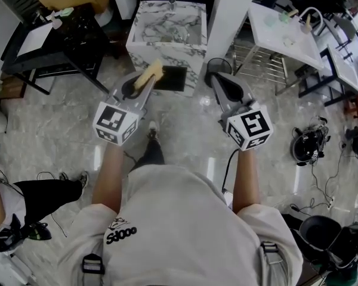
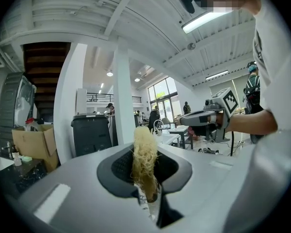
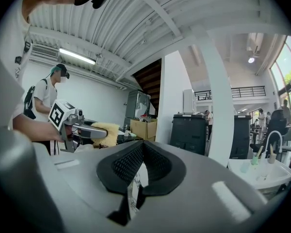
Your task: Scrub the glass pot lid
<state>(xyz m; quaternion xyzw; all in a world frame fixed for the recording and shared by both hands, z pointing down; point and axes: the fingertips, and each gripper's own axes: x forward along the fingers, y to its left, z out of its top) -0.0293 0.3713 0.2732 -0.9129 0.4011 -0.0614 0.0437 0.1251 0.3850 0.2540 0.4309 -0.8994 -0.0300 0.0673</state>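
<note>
No glass pot lid shows in any view. My left gripper (image 1: 148,79) is held out at chest height, shut on a yellow fibrous scrub sponge (image 1: 151,74). That sponge (image 2: 144,159) stands upright between the black pads of the left gripper (image 2: 146,178) in the left gripper view. My right gripper (image 1: 219,83) is level with it on the right, its pads closed together with nothing between them (image 3: 141,152). From the right gripper view I also see the left gripper (image 3: 89,130) and its sponge (image 3: 105,132). The left gripper view shows the right gripper (image 2: 203,118).
A marble basin block (image 1: 167,28) stands ahead on the glossy floor. A white sink counter (image 1: 283,31) with a faucet is at the right, a black desk (image 1: 59,34) at the left. Cables and gear (image 1: 310,145) lie on the floor; a seated person's leg (image 1: 45,192) is at the lower left.
</note>
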